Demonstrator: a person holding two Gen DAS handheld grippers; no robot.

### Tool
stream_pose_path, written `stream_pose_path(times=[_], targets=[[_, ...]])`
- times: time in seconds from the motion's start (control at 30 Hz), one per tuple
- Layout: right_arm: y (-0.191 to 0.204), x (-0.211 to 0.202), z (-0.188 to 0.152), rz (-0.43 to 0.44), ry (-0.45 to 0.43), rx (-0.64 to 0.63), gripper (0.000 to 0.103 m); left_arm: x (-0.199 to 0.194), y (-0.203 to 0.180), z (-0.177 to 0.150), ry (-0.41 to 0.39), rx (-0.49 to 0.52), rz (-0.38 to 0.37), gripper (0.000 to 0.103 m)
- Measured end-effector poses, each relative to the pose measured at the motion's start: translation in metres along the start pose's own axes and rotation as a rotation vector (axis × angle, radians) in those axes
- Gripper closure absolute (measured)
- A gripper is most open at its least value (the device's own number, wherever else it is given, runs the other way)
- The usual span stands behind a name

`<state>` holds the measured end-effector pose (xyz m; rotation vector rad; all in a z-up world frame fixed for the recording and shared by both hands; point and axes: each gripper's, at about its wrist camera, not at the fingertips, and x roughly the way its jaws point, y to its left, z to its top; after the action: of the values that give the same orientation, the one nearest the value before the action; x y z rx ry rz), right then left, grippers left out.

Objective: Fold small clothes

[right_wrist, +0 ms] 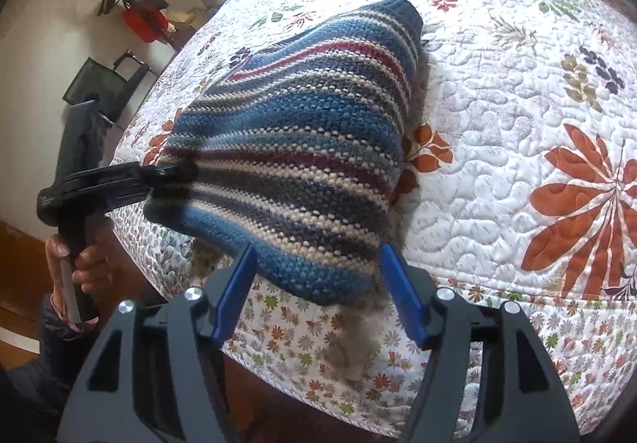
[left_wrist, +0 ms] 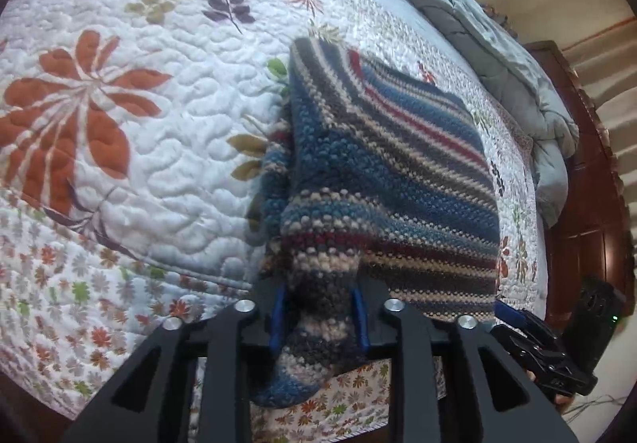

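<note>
- Right at my left gripper [left_wrist: 318, 317], a bunched corner of the striped knit sweater [left_wrist: 382, 164] sits squeezed between the two blue pads, jaws drawn in tight on the wool, with a short tail of it hanging below them.
- From that pinch I see the sweater fanning forward and to the right of the jaws, lifted off the floral quilt [left_wrist: 119, 124] along its near edge.
- My right gripper [right_wrist: 318, 291] has its blue pads set wide apart; the sweater's lower hem lies between them, but the pads do not press on it.
- Ahead of the right jaws the sweater [right_wrist: 302, 132] stretches away over the quilt [right_wrist: 517, 104], its far end resting on it.
- To the left of the right jaws I see the left gripper [right_wrist: 175, 172] clamped on the sweater's other corner, with the hand [right_wrist: 79, 263] on its handle.
- Beyond the left jaws, up and to the right, a grey comforter [left_wrist: 497, 56] lies along the quilt's far side.
</note>
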<state>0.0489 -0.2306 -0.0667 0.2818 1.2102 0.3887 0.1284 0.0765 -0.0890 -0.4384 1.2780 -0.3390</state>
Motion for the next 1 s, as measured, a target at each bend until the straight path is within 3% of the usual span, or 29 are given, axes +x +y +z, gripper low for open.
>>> stream_pose_path(times=[0.13, 0.2, 0.23, 0.3, 0.37, 0.5, 0.57, 0.7, 0.87, 1.0], targets=[[-0.01, 0.019, 0.002, 0.04, 0.067, 0.056, 0.038, 0.0, -0.008, -0.003, -0.013, 0.041, 0.056, 0.069], [-0.019, 0.03, 0.001, 0.088, 0.096, 0.115, 0.049, 0.008, -0.011, -0.004, -0.007, 0.049, 0.083, 0.068], [-0.024, 0.034, 0.0, 0.103, 0.107, 0.144, 0.062, 0.011, -0.012, -0.004, -0.005, 0.052, 0.089, 0.066], [-0.027, 0.035, -0.002, 0.105, 0.109, 0.149, 0.07, 0.016, -0.014, -0.003, -0.003, 0.061, 0.103, 0.064], [-0.025, 0.03, -0.004, 0.083, 0.111, 0.118, 0.078, 0.018, -0.018, -0.002, -0.004, 0.071, 0.111, 0.062], [-0.018, 0.03, -0.013, -0.018, 0.132, 0.053, 0.081, 0.024, -0.021, -0.006, -0.005, 0.099, 0.143, 0.058], [-0.018, 0.044, -0.019, -0.067, 0.166, 0.035, 0.081, 0.032, -0.025, -0.009, -0.007, 0.122, 0.176, 0.054], [-0.015, 0.044, -0.017, -0.078, 0.166, 0.0, 0.077, 0.034, -0.029, -0.01, -0.009, 0.155, 0.211, 0.052], [-0.013, 0.011, -0.005, -0.034, 0.119, -0.041, 0.048, 0.007, -0.03, 0.002, -0.013, 0.162, 0.169, 0.051], [-0.021, -0.018, 0.03, 0.027, 0.058, -0.019, 0.041, -0.015, -0.023, 0.029, -0.066, 0.125, 0.161, 0.047]])
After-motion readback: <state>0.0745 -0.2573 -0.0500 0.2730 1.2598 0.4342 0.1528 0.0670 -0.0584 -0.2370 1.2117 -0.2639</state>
